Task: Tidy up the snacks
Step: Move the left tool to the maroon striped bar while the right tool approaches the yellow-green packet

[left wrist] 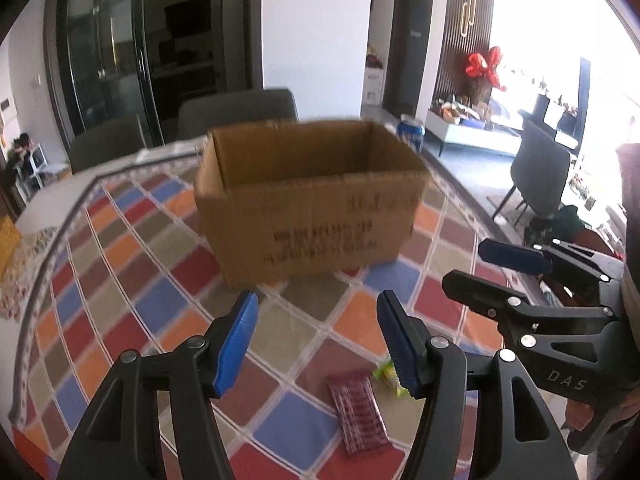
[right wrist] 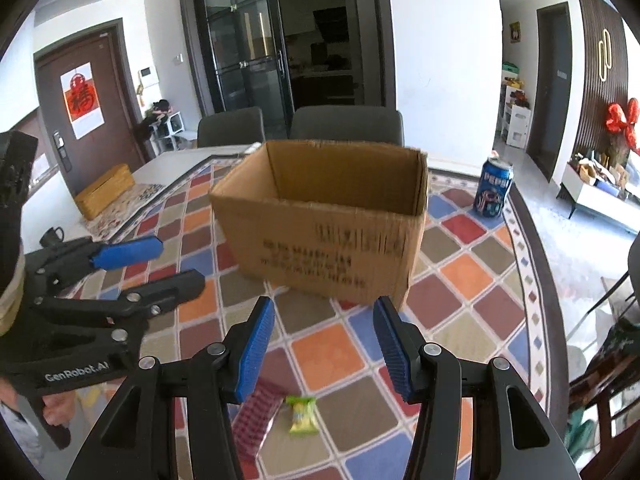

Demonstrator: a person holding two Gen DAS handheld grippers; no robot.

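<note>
An open cardboard box (left wrist: pixel 312 216) (right wrist: pixel 328 240) stands upright on the checked tablecloth, and nothing shows inside it. In front of it lie a dark red snack packet (left wrist: pixel 358 414) (right wrist: pixel 256 420) and a small green sweet (left wrist: pixel 390 376) (right wrist: pixel 303 416), side by side on the cloth. My left gripper (left wrist: pixel 317 300) (right wrist: pixel 180 260) hovers open above them with nothing between its blue pads. My right gripper (right wrist: pixel 323 304) (left wrist: pixel 466 264) hangs just to the right of the left one, also open and empty, over the same two snacks.
A blue Pepsi can (right wrist: pixel 493 188) (left wrist: pixel 411 132) stands right of the box near the table's rounded edge. A wooden box (right wrist: pixel 105 190) sits at the far left. Grey chairs (right wrist: pixel 348 122) line the far side. A hand (right wrist: pixel 52 412) grips the left tool's handle.
</note>
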